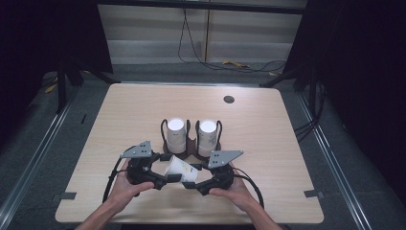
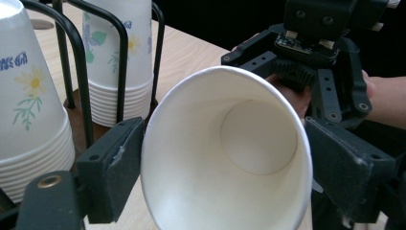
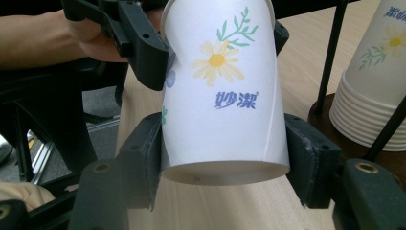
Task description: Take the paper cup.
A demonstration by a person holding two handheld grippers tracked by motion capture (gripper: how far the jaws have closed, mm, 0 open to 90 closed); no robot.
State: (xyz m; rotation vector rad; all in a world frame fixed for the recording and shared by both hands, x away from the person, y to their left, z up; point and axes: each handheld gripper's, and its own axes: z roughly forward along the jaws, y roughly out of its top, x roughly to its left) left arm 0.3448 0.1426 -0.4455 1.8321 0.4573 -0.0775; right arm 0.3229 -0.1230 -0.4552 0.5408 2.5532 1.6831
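Observation:
A white paper cup (image 1: 181, 168) printed with a daisy lies on its side in the air just above the table, held between both grippers. My left gripper (image 1: 168, 167) is shut on its rim; in the left gripper view the cup's open mouth (image 2: 225, 158) faces the camera with a jaw pressed on each side. My right gripper (image 1: 192, 175) is shut on the cup's base end (image 3: 220, 96), its pads (image 3: 143, 158) against both sides. The cup is empty inside.
A dark wire holder (image 1: 191, 143) stands just behind the grippers with two stacks of upside-down paper cups (image 1: 175, 135) (image 1: 207, 138). The wooden table (image 1: 268, 120) has a round cable hole (image 1: 229, 99) at the far side. The person's hands are near the front edge.

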